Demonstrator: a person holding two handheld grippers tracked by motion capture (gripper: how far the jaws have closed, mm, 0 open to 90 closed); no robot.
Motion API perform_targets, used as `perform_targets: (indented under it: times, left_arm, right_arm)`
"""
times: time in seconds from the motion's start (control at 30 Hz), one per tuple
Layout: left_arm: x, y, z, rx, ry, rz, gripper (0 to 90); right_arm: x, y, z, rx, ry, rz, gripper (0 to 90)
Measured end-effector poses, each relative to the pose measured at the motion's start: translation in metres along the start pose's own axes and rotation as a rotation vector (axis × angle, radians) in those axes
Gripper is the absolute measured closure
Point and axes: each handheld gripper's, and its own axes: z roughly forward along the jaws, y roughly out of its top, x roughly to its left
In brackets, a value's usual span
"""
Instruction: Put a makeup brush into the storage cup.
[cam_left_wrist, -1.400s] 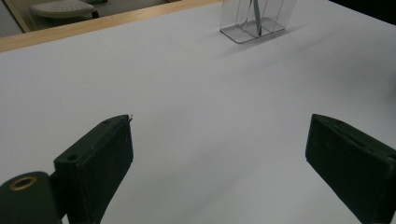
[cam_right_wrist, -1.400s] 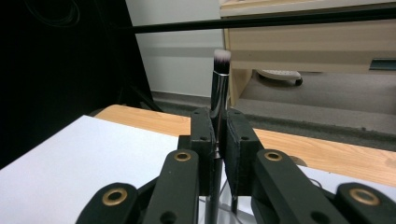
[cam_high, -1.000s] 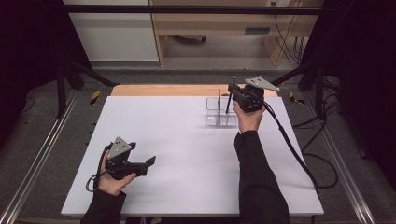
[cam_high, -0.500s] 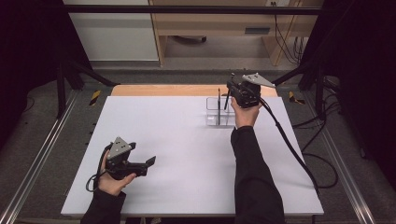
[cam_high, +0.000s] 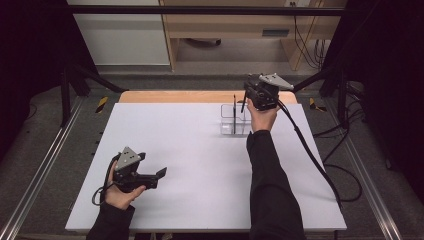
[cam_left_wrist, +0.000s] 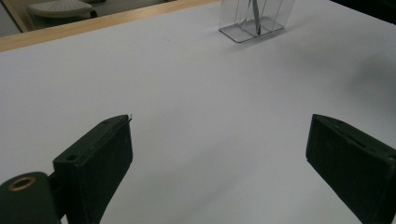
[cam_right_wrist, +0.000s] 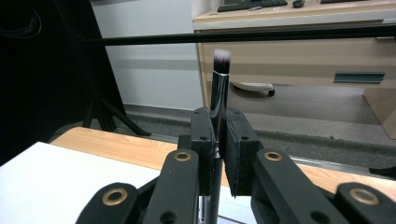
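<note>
The white table (cam_high: 200, 165) carries a clear compartmented holder (cam_high: 234, 120) near its far edge, with one dark brush (cam_high: 234, 112) upright inside. Just beside the holder, the right gripper (cam_right_wrist: 215, 140) clamps a makeup brush (cam_right_wrist: 219, 88) upright, bristles up. Lowered off-line, it could catch a divider or tip the holder. Well away from the holder, the left gripper (cam_left_wrist: 219, 158) hangs wide apart, holding nothing.

A white table (cam_high: 200, 165) has a wooden strip (cam_high: 165, 96) along its far edge; beyond stands a wooden desk (cam_high: 240, 25).
</note>
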Motion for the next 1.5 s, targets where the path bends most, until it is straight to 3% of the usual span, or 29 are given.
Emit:
perform_targets:
  times: [0.87, 1.5]
  left_arm:
    - [0.000, 0.001, -0.002, -0.004, -0.001, 0.000, 6.6]
    - [-0.001, 0.001, -0.002, -0.006, -0.001, 0.003, 6.6]
  right_arm:
    - [0.004, -0.026, 0.024, 0.076, -0.009, 0.007, 83.7]
    - [0.002, -0.048, 0.028, 0.124, -0.016, 0.013, 83.7]
